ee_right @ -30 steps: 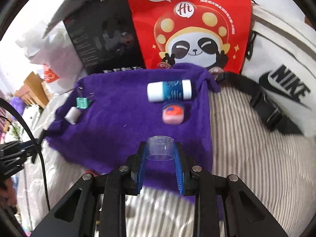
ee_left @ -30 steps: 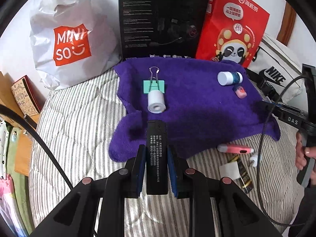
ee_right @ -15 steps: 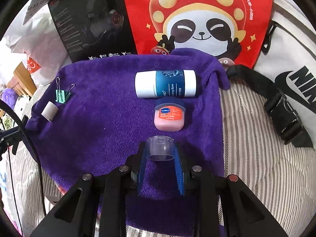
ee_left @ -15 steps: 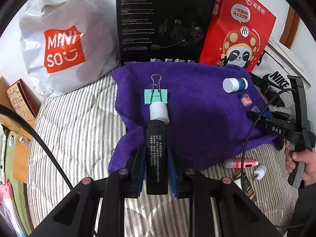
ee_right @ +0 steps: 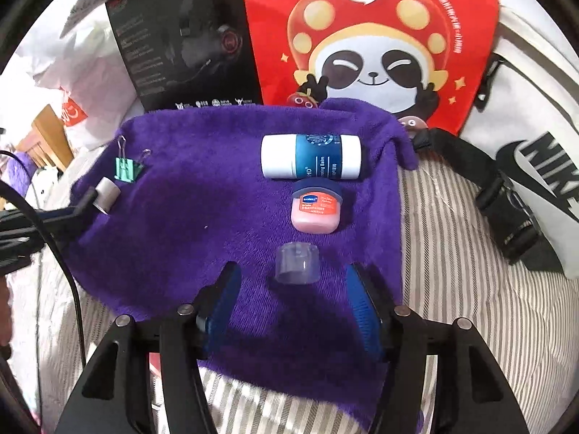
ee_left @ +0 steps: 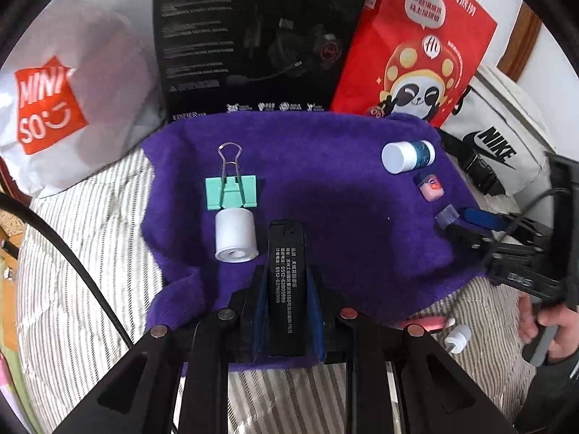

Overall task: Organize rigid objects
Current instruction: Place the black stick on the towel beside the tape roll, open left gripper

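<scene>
- The clear plastic cap (ee_right: 297, 264) lies on its side on the purple towel (ee_right: 188, 217), just in front of the pink balm jar (ee_right: 315, 209), and between the blue pads of the right gripper (ee_right: 293, 307). Those jaws have just been opening, and neither pad touches the cap now. It looks round and light — a brush from a pad as the gripper draws back could send it rolling toward the towel's near edge and onto the striped bedding (ee_right: 452, 253).
- The jar sits just behind the cap, with the white-and-blue balm tube (ee_right: 311, 161) lying crosswise beyond it. A cap nudged forward would knock the jar; the tube, being on its side, might roll too.
- The left gripper (ee_left: 286, 307) is pinched tight on a black lighter (ee_left: 286, 282), which stands out past the fingertips over the towel, close to the white tape roll (ee_left: 236, 235). I'd guess it is meant to go down beside that roll. If it comes down too far left, the lighter's tip could shove the roll into the green binder clip (ee_left: 231, 192) that it touches.
- The plush towel lies over soft bedding — nothing set on end would stay steady there, so the lighter is safer laid flat.
- Both tools trail black cables (ee_left: 90, 271) across the bed; a loop could snag one of them or sweep the small things off the towel.
</scene>
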`<action>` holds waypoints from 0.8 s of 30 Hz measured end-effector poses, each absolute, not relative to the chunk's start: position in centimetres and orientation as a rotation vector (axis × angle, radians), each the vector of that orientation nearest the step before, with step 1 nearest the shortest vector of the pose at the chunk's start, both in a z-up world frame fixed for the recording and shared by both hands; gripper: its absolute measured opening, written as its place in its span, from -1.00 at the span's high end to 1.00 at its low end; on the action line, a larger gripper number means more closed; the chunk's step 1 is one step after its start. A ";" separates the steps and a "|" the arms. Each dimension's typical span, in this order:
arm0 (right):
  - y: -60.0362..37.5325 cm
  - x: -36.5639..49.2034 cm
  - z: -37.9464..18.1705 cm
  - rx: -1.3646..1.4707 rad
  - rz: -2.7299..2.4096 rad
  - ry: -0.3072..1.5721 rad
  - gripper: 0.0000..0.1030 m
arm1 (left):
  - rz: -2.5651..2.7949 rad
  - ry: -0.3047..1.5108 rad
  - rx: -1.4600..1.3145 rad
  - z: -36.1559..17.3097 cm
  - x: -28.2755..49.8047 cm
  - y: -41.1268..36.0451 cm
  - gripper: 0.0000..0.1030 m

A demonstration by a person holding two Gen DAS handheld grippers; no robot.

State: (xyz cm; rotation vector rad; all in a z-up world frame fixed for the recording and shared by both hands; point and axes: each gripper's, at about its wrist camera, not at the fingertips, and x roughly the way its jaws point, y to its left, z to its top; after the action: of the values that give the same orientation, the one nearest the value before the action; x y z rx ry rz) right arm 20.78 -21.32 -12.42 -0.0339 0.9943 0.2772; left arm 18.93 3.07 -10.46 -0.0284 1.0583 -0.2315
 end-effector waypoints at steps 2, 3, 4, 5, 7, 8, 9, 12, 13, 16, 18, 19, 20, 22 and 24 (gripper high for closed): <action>-21.7 20.2 -12.1 -0.024 0.272 0.989 -0.22 | -0.239 1.066 -0.026 -11.0 19.2 2.9 0.60; -21.8 19.9 -12.0 -0.019 0.271 0.986 -0.23 | -0.240 1.069 -0.026 -11.2 19.3 2.8 0.60; -21.9 19.7 -11.9 -0.017 0.272 0.983 -0.23 | -0.243 1.078 -0.022 -11.6 19.5 2.8 0.60; -22.0 19.3 -11.8 -0.016 0.272 0.979 -0.23 | -0.240 1.081 -0.018 -11.8 19.6 2.7 0.60; -22.1 19.0 -11.9 -0.016 0.265 0.983 -0.23 | -0.232 1.094 0.000 -12.3 19.7 2.7 0.60; -22.1 18.9 -12.0 -0.013 0.261 0.986 -0.23 | -0.228 1.098 0.007 -12.6 19.7 2.8 0.60; -22.3 18.6 -11.9 -0.005 0.261 0.985 -0.23 | -0.224 1.098 0.012 -12.7 19.6 2.9 0.60; -22.9 17.6 -11.3 0.014 0.261 0.969 -0.23 | -0.230 1.090 -0.012 -12.8 19.6 3.5 0.59; -23.0 17.4 -11.1 0.018 0.265 0.964 -0.24 | -0.230 1.093 -0.016 -12.9 19.7 3.6 0.59; -23.1 17.2 -11.0 0.014 0.257 0.970 -0.24 | -0.217 1.096 0.015 -13.2 19.8 3.2 0.59; -23.4 16.8 -10.7 0.021 0.251 0.965 -0.24 | -0.208 1.094 0.036 -13.2 19.6 3.0 0.59; -23.6 16.6 -10.5 0.029 0.251 0.961 -0.24 | -0.206 1.092 0.040 -13.2 19.6 3.0 0.59; -23.8 16.3 -10.3 0.040 0.252 0.960 -0.24 | -0.203 1.090 0.041 -13.3 19.6 3.0 0.59; -24.1 15.7 -10.1 0.053 0.250 0.960 -0.24 | -0.197 1.091 0.046 -13.3 19.6 3.0 0.59; -24.4 15.0 -10.0 0.064 0.243 0.956 -0.24 | -0.197 1.094 0.054 -13.3 19.8 2.8 0.57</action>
State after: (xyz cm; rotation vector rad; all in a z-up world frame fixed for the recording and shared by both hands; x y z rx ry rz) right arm 14.98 -24.44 -9.95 0.0642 0.9561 0.2431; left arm 19.84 2.81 -13.34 0.0545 1.0940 -0.1971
